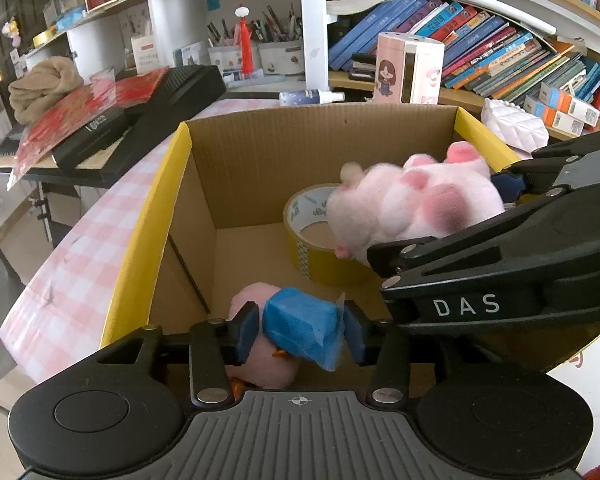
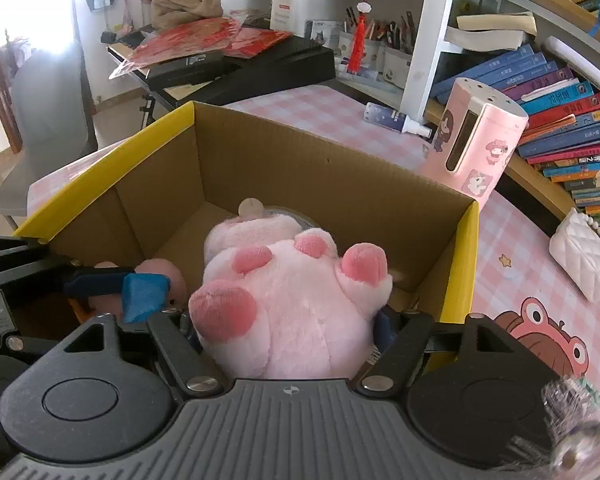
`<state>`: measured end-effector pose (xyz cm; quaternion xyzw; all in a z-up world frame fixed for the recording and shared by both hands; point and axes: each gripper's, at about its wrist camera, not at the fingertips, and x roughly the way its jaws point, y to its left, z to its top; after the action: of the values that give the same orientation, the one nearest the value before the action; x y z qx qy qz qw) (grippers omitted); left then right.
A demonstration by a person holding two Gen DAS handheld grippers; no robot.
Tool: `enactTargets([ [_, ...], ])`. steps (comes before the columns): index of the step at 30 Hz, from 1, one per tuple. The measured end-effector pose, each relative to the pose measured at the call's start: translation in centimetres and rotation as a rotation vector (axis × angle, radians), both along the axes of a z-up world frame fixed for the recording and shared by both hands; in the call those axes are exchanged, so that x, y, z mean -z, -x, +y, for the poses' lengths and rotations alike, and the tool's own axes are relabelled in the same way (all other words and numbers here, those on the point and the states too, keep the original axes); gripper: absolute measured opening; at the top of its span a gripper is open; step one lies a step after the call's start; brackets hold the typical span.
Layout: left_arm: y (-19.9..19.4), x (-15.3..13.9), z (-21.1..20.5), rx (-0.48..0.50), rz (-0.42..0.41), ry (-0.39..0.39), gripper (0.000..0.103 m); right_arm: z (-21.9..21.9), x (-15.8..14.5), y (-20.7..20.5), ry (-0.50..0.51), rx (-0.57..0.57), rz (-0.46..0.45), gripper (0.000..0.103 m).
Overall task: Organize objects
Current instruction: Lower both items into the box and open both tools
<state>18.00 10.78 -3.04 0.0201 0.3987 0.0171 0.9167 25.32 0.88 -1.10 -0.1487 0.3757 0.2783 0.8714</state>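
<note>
Blue pads of the left gripper (image 1: pixel 303 330) sit either side of a blue wrapped block (image 1: pixel 302 322), jaws fairly narrow; the block seems barely touched on the left pad, with a sliver of gap on the right, so I cannot tell if it is gripped or already let go. It hangs low at the near end of the cardboard box (image 1: pixel 260 152), right over a small pink plush (image 1: pixel 260 364) on the box floor. Right gripper (image 2: pixel 288 320) is about half open around a big pink plush (image 2: pixel 292 304), which fills the jaws; contact at the pads is hidden by fur. That plush hangs above the tape roll (image 1: pixel 312 240) at the far right of the box. Risk: the big plush lands on the tape roll, sits high, and tips over the yellow rim; the block could snag its loose wrapper on a pad. Box rests on a pink checked table (image 2: pixel 512 240); pink canister (image 2: pixel 476 148), spray bottle (image 2: pixel 396 120), white quilted pouch (image 2: pixel 584 264) nearby; bookshelves behind, black keyboard stand at far left.
</note>
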Motion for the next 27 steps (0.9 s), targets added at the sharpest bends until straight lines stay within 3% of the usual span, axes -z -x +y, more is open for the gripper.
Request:
enactTargets([
  [4, 0.1, 0.0, 0.0, -0.003, -0.003, 0.005, 0.046, -0.1, -0.1, 0.2, -0.002, 0.005, -0.014, 0.076],
  [8, 0.6, -0.4, -0.1, 0.022, -0.023, 0.042, 0.062, -0.4, -0.4, 0.5, -0.032, 0.011, -0.052, 0.09],
  [10, 1.1, -0.6, -0.4, 0.023, -0.045, 0.034, 0.066, -0.8, -0.6, 0.9, -0.059, 0.019, -0.078, 0.093],
  [16, 2.0, -1.4, -0.6, 0.027, -0.087, 0.036, 0.07, -1.5, -1.3, 1.7, -0.095, 0.054, -0.131, 0.094],
  [20, 3.1, -2.2, -1.2, 0.034, -0.141, 0.008, 0.083, -2.1, -2.0, 2.5, -0.126, 0.078, -0.152, 0.094],
  [27, 4.9, -3.2, -0.8, -0.004, -0.202, 0.021, 0.084, -3.4, -3.3, 4.7, -0.178, 0.128, -0.214, 0.095],
])
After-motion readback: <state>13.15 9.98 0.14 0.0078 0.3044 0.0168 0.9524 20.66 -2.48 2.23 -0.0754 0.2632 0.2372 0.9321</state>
